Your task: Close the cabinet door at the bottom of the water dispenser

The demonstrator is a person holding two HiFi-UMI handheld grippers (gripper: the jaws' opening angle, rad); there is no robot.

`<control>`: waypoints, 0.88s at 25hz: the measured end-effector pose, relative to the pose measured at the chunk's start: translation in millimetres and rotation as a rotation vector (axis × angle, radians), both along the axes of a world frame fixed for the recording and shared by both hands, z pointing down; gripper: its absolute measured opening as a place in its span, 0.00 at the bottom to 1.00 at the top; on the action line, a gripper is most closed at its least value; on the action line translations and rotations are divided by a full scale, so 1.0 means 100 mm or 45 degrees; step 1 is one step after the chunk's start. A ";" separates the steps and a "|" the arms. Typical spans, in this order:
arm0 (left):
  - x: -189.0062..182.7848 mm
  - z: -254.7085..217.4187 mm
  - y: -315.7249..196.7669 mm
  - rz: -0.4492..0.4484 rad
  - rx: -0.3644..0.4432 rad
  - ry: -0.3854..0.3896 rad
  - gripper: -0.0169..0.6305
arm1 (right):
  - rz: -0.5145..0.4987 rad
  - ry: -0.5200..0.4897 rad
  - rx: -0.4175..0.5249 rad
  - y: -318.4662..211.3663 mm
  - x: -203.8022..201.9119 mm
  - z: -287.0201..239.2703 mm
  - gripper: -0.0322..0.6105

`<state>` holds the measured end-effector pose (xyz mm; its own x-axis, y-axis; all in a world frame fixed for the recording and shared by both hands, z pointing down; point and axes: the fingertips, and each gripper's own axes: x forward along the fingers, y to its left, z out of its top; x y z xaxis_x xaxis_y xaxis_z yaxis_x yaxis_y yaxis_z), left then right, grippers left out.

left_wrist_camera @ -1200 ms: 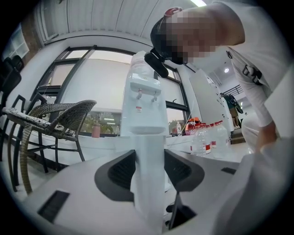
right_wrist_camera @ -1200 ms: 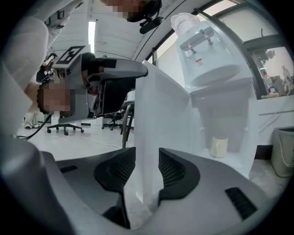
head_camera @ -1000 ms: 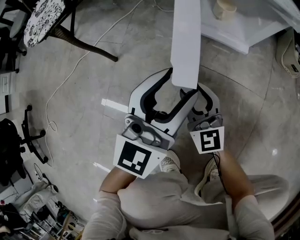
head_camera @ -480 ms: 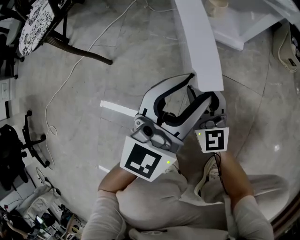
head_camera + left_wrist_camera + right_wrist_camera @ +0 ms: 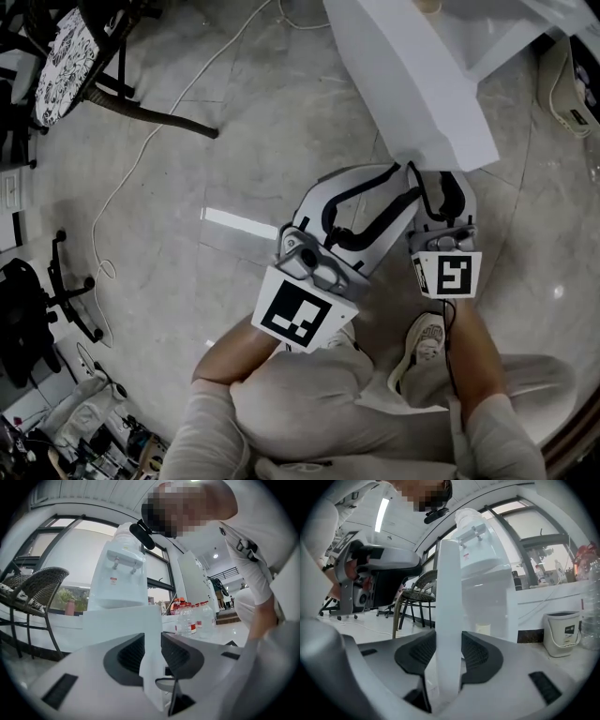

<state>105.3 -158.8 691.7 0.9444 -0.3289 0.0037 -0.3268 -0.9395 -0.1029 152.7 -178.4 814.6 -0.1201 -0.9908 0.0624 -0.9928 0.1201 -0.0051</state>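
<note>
The white cabinet door (image 5: 412, 84) stands ajar, slanting across the floor from the dispenser's base (image 5: 497, 33). Both grippers sit at its free edge. My left gripper (image 5: 408, 176) comes in from the left with its jaws closing. In the left gripper view the door's edge (image 5: 136, 620) fills the gap between the dark pads of the left gripper (image 5: 149, 648). My right gripper (image 5: 439, 178) holds the same edge from below, and in the right gripper view the door (image 5: 449, 583) stands upright between the pads of the right gripper (image 5: 448, 648). Behind the door rises the white water dispenser (image 5: 483, 569).
A wicker chair (image 5: 75, 47) stands at the upper left, and a white cable (image 5: 141, 159) trails over the marble floor. An office chair base (image 5: 66, 281) is at the left. A small white bin (image 5: 563, 632) sits beside the dispenser. Several water bottles (image 5: 192, 620) stand further back.
The door has swung rightward toward the dispenser. Both grippers have travelled right with its edge, and the left jaws have narrowed onto it.
</note>
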 end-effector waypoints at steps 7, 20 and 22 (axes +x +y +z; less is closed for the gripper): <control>0.17 0.15 0.02 0.046 -0.028 -0.019 0.19 | 0.108 0.018 -0.012 -0.02 0.34 -0.01 0.32; 0.61 0.56 -0.34 -0.085 0.012 -0.126 0.04 | 0.195 0.034 -0.018 -0.17 0.83 0.01 0.34; 0.73 0.65 -0.37 -0.075 -0.004 -0.141 0.04 | 0.192 0.040 -0.021 -0.20 0.88 0.01 0.35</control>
<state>178.7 -195.6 756.4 0.9173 -0.3833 0.1078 -0.3680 -0.9195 -0.1384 240.5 -197.9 815.6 0.0320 -0.9963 0.0802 -0.9992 -0.0301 0.0253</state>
